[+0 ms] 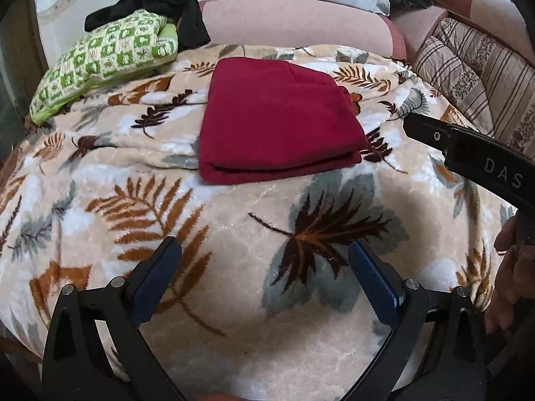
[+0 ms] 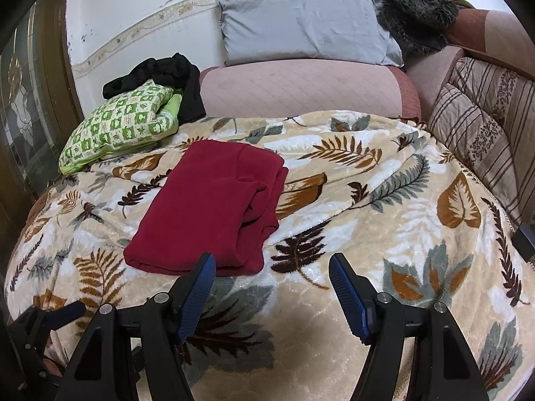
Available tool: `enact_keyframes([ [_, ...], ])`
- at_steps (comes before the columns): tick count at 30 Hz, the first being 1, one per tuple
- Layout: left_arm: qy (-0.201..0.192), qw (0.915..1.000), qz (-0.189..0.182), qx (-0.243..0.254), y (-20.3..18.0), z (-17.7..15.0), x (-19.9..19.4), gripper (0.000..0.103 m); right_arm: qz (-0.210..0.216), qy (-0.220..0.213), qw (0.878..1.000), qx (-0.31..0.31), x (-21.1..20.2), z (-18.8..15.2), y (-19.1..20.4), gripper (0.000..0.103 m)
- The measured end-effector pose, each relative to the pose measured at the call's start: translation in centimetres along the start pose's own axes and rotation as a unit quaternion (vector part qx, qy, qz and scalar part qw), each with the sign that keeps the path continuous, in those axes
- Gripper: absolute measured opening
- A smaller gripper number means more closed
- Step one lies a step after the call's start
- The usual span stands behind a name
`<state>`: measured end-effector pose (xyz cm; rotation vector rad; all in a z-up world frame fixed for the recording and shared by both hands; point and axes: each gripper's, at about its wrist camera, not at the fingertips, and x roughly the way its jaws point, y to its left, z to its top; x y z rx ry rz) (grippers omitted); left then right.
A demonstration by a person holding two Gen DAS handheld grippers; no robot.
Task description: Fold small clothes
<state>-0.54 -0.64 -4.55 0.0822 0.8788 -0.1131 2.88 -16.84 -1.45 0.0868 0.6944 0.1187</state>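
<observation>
Folded red garment (image 1: 277, 117) lies flat on the leaf-print blanket (image 1: 234, 234), both grippers off it and empty.

The left gripper (image 1: 264, 267) hovers over bare blanket on the near side of the garment, its blue-padded fingers spread wide with nothing between them. The right gripper (image 2: 271, 277) sits just near and right of the garment's near edge, jaws likewise wide apart and holding nothing; its left fingertip overlaps the cloth's edge in view, though contact cannot be told. Far left, a green checked pillow (image 2: 120, 127) rests on the blanket with a black garment (image 2: 167, 77) draped behind it. A grey pillow (image 2: 301, 23) leans at the far side, above a pink cushion (image 2: 301, 90).
</observation>
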Motion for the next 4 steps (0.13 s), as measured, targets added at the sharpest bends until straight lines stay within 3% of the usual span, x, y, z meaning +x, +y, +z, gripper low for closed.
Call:
enact_keyframes([
  [4, 0.002, 0.9999, 0.012, 0.002, 0.11, 0.06, 0.19, 0.101, -0.002, 0.001, 1.0, 0.002, 0.14, 0.02, -0.23, 0.068],
])
